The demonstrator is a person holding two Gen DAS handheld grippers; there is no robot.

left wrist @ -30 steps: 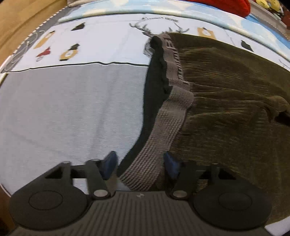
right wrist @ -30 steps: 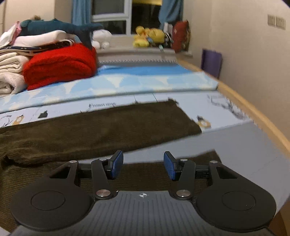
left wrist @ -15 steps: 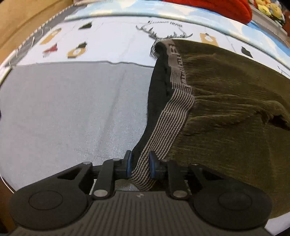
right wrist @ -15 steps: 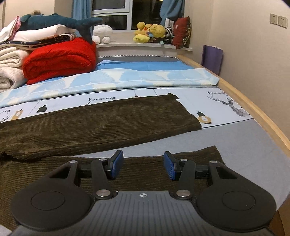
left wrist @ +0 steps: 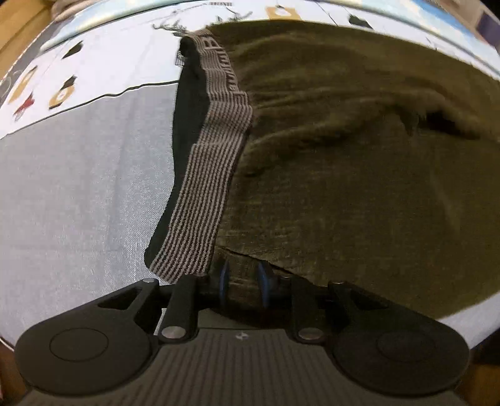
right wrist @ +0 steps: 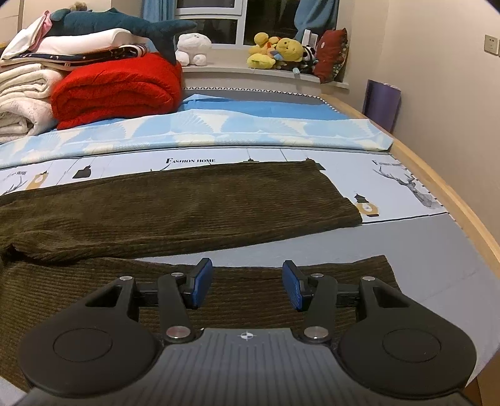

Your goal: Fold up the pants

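Observation:
Olive corduroy pants (left wrist: 343,156) lie spread on the bed, their striped grey waistband (left wrist: 203,203) running up the left wrist view. My left gripper (left wrist: 243,282) points steeply down and is shut on the pants' near waist corner, with olive cloth pinched between the blue pads just right of the waistband's end. In the right wrist view the far leg (right wrist: 187,203) lies flat across the sheet and the near leg (right wrist: 93,296) runs under my right gripper (right wrist: 247,285). That gripper hovers open over the near leg, with nothing between its fingers.
A folded red blanket (right wrist: 115,87) and white towels (right wrist: 18,100) with a shark plush (right wrist: 118,25) are stacked at the back left. Plush toys (right wrist: 278,51) sit on the window sill. The wooden bed edge (right wrist: 453,200) curves along the right. Grey sheet (left wrist: 78,187) lies left of the waistband.
My left gripper closed from open onto the waist corner of the pants, then shifted right so the waistband now lies left of the pads. The right gripper stayed open and nearly still.

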